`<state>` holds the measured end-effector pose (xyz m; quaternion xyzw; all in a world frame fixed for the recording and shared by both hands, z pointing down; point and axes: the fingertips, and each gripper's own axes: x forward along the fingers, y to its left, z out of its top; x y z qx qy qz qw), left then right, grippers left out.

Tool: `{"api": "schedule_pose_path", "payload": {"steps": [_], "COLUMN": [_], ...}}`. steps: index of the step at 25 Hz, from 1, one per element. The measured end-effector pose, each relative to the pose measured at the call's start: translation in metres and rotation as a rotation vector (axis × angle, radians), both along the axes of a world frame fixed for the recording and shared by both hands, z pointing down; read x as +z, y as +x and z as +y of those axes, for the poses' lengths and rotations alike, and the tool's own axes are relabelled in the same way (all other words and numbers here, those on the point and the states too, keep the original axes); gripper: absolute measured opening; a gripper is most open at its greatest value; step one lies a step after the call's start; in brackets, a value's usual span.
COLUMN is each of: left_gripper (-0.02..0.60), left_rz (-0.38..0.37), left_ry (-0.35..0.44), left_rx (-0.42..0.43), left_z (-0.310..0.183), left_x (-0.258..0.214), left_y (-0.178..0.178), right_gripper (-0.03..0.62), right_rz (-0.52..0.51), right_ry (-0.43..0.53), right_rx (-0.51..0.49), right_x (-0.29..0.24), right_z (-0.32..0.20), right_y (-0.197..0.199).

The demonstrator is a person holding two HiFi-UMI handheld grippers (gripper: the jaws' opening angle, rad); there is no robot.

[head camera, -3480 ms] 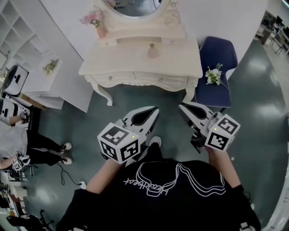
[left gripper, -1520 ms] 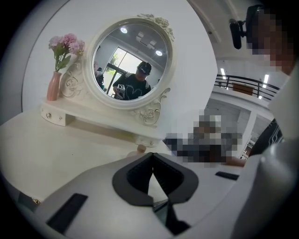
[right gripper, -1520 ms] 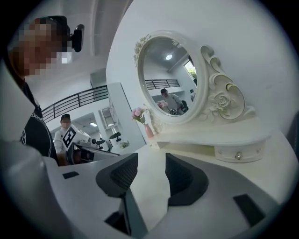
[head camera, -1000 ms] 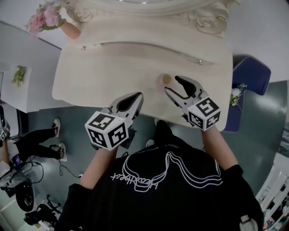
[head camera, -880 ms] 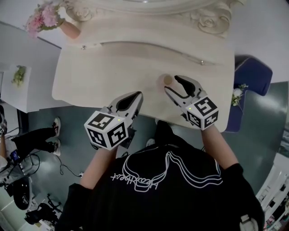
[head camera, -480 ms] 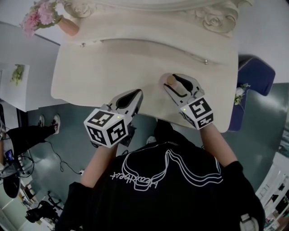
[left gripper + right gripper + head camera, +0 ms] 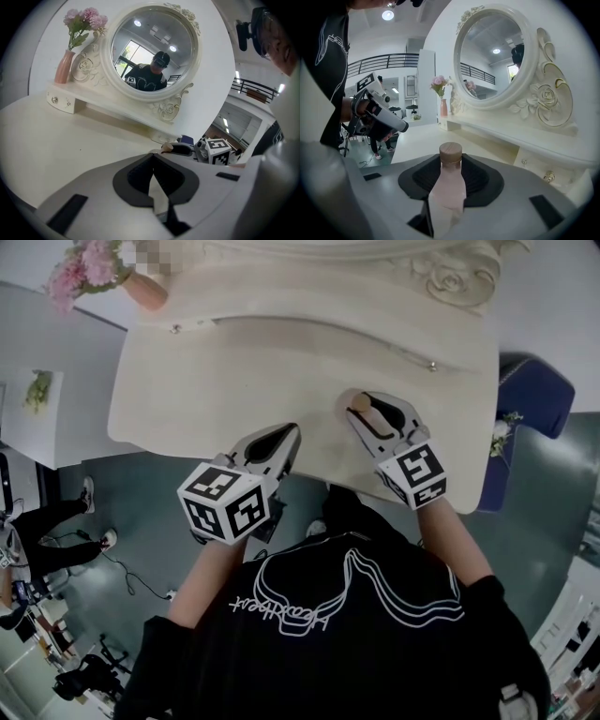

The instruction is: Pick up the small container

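**A:** Where is the small pink bottle (image 7: pixel 449 190) standing right now?

**B:** It is standing upright on the cream table (image 7: pixel 206 371), near the front edge, between the jaws of the right gripper (image 7: pixel 366 405). Those jaws are closing around it, but the pads do not seem to be pressing on it yet.

**A:** How is it likely to handle?

**B:** I am judging it light, stiff and smooth. It is also tall and narrow, so it could tip easily. I would be gripping the wide body below the shoulder, not the neck or the tan cap (image 7: pixel 451 152).

**A:** And the left gripper (image 7: pixel 153 161)?

**B:** It is hovering clenched with nothing in it, by the table's front edge.

**A:** What is differing from a second ago?

**B:** Back then the right jaws were spread wide, just short of the bottle. Now they are reaching past it on both sides.
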<state>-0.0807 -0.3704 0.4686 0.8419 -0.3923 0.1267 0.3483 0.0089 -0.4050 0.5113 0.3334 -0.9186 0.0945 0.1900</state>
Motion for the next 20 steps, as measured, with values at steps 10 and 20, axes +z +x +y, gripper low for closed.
{"api": "schedule_pose_path", "payload": {"steps": [10,20], "left_gripper": [0.002,0.002], "left_rz": [-0.002,-0.004], "left_ry": [0.001,0.007], "left_rx": [0.001,0.005], "left_z": [0.010,0.030], "left_x": [-0.003,-0.006], "left_y": [-0.003,-0.006], "right_gripper": [0.135,0.135], "right_rz": [0.007,-0.014], "right_ry": [-0.013,-0.019], "right_rx": [0.021,0.086], "right_x": [0.000,-0.002], "right_z": [-0.001,0.001], "right_y": [0.000,0.002]}}
